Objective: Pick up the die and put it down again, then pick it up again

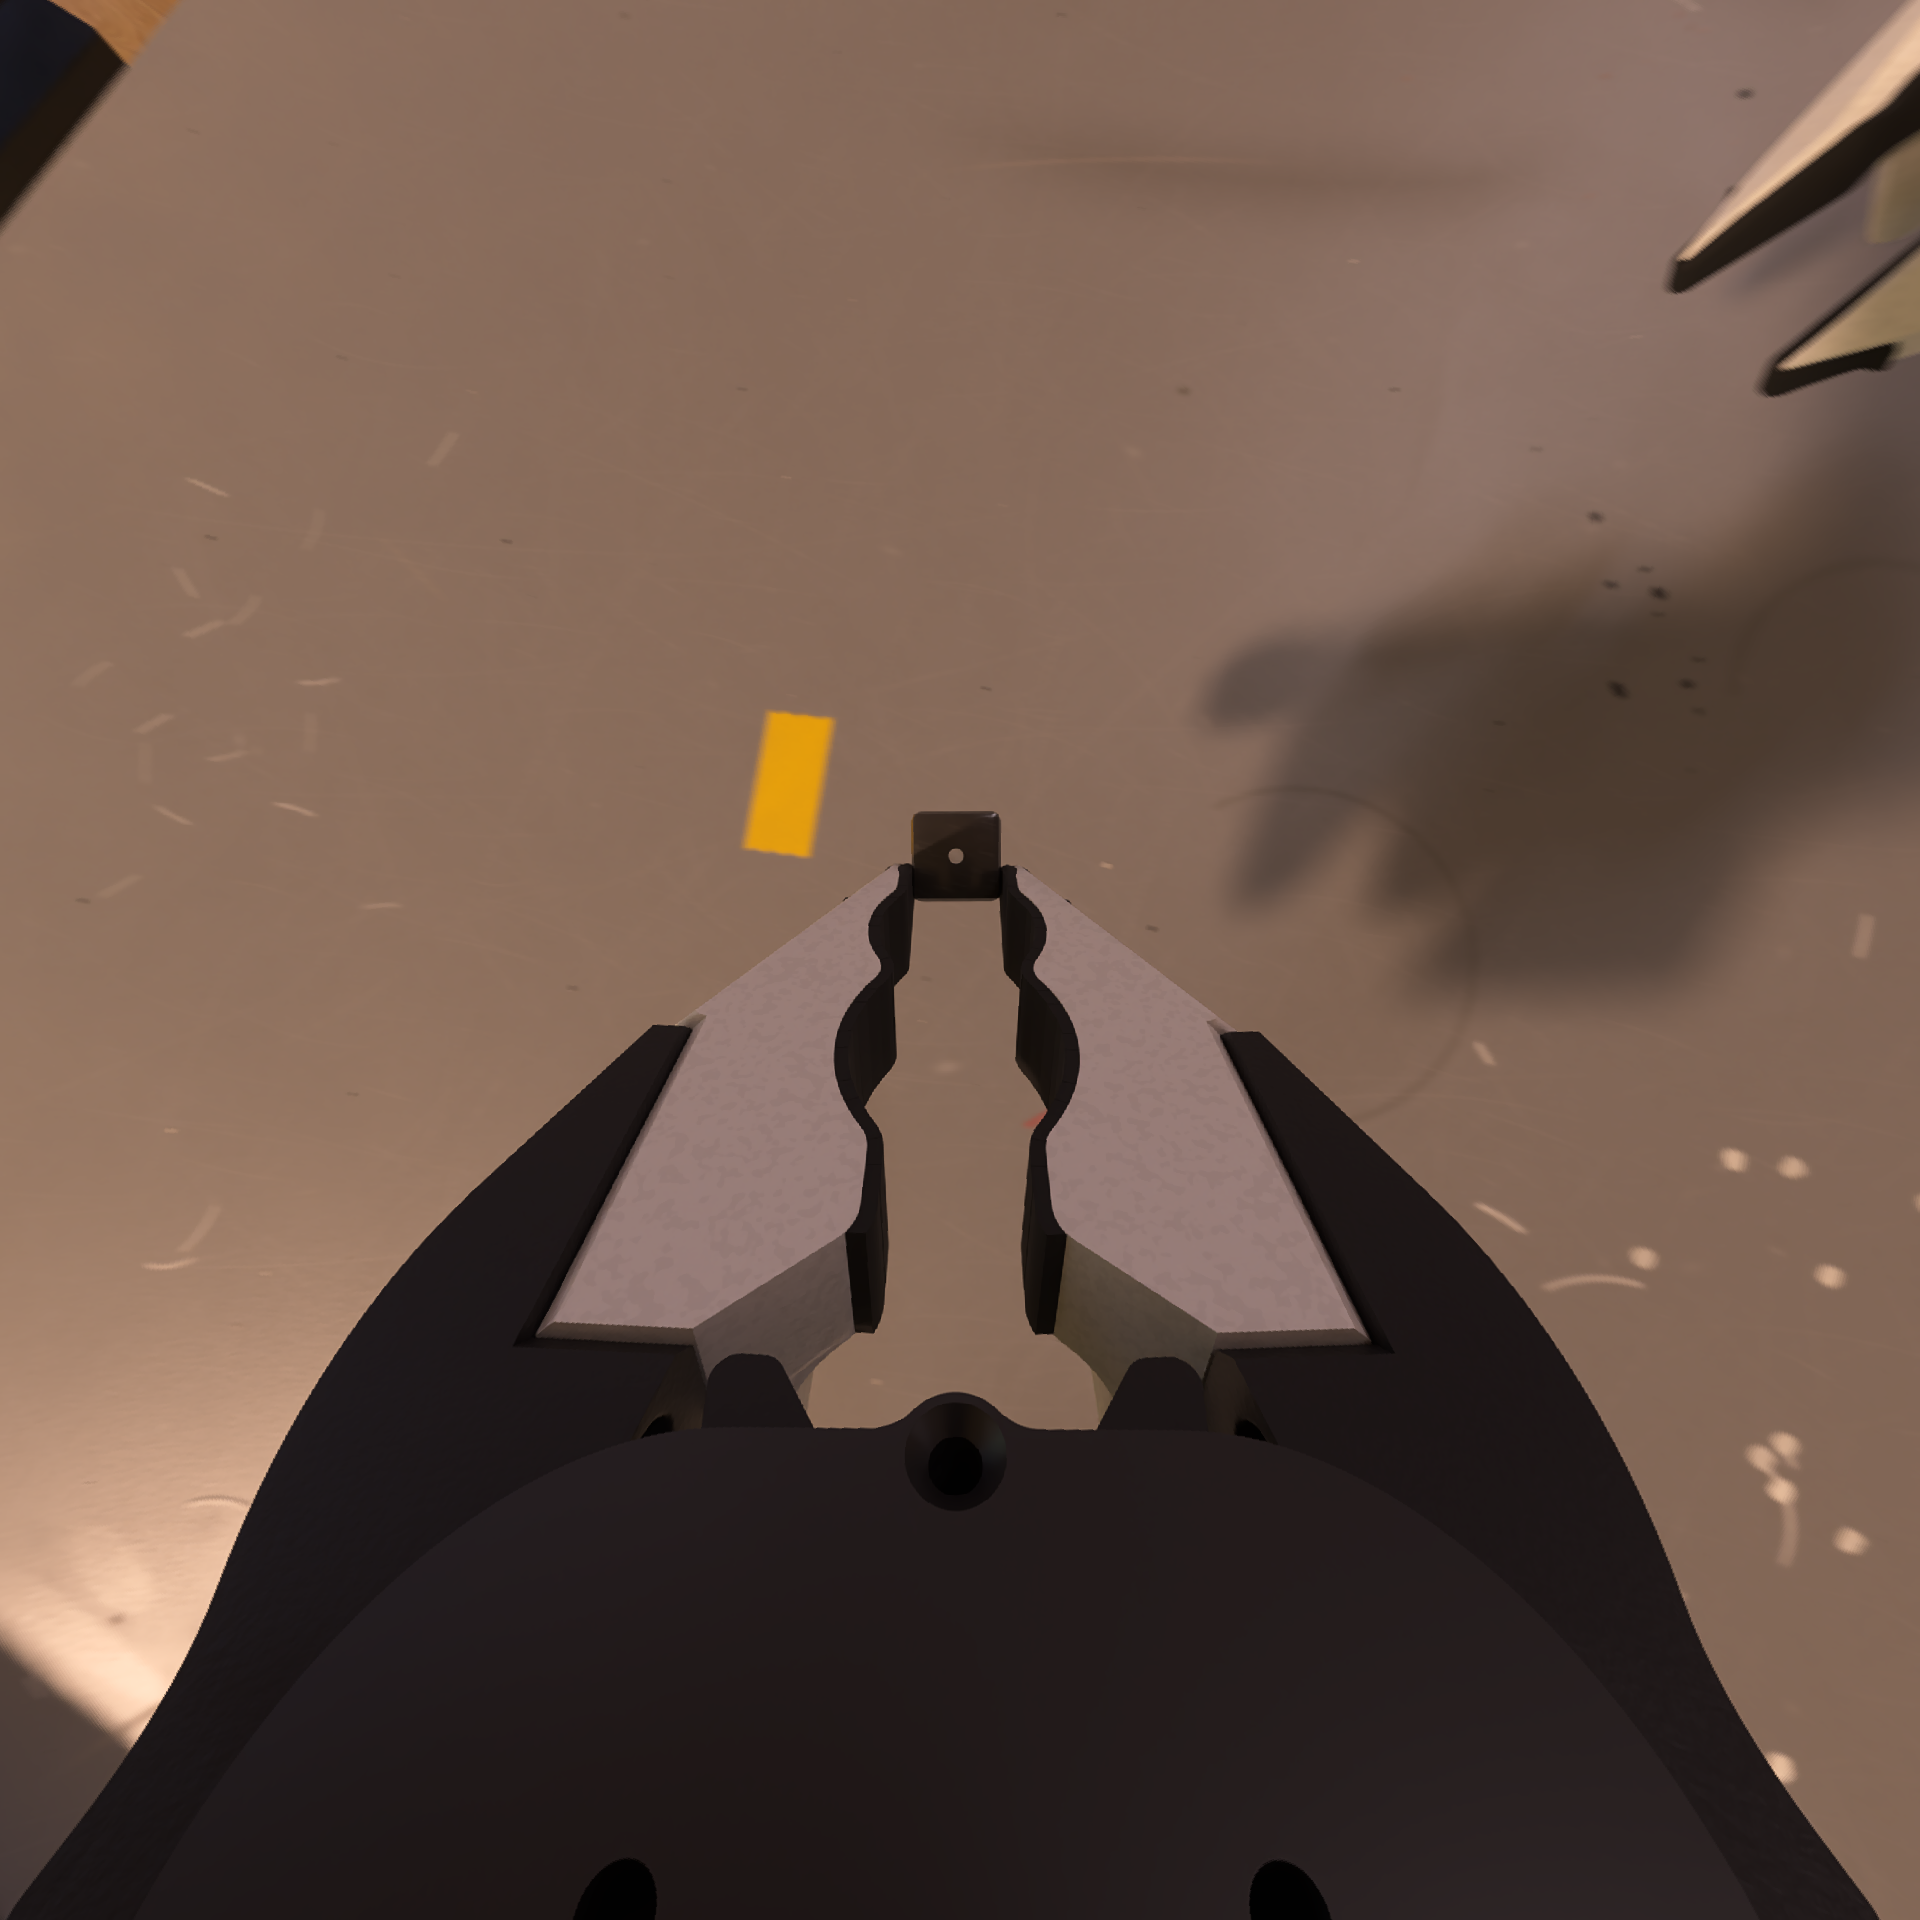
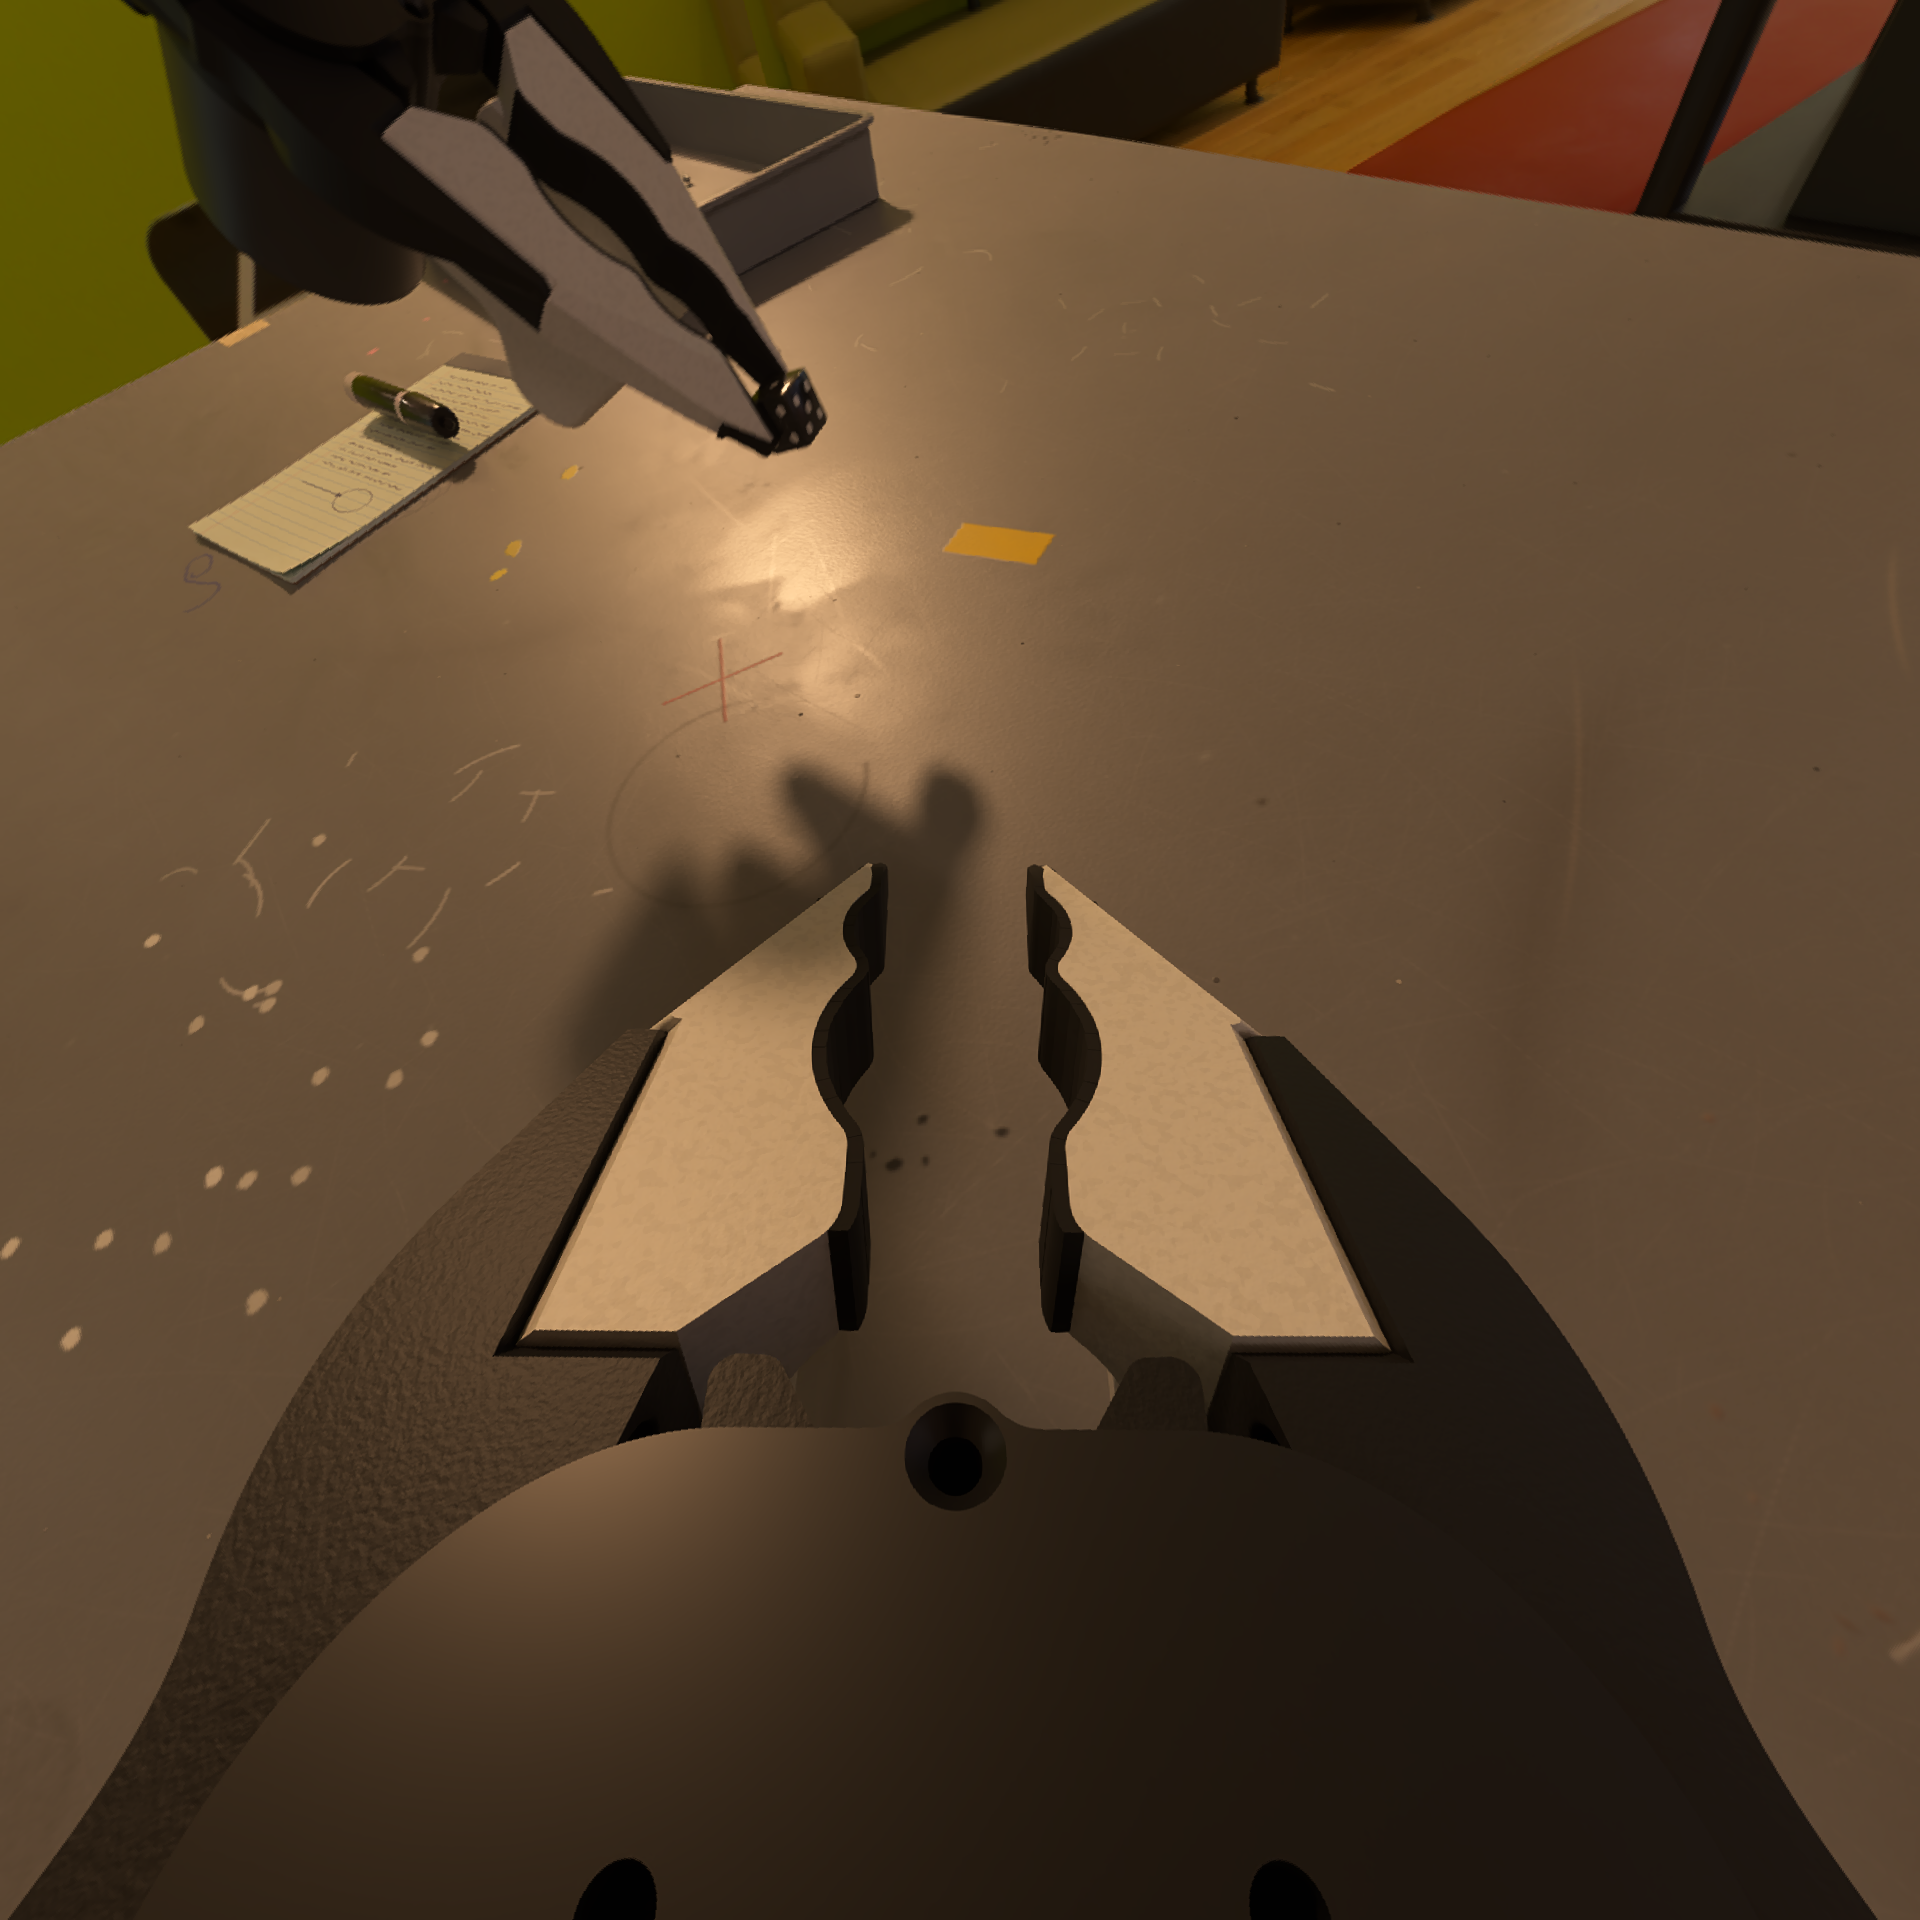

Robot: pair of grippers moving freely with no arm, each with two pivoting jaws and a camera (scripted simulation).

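A small black die with white pips (image 1: 956, 854) sits pinched between the tips of my left gripper (image 1: 956, 883), held up off the grey table. In the right wrist view the left gripper (image 2: 774, 410) hangs at the upper left with the die (image 2: 795, 408) at its tips, above the tabletop. My right gripper (image 2: 956, 883) is open and empty, low over the near part of the table; its fingers also show at the upper right of the left wrist view (image 1: 1808, 197).
A yellow tape patch (image 1: 790, 784) lies on the table (image 2: 1351, 623), also seen in the right wrist view (image 2: 997, 542). A notepad (image 2: 364, 473) with a black marker (image 2: 403, 403) lies far left. A grey tray (image 2: 790, 171) stands at the back. A red cross (image 2: 722, 681) marks the table.
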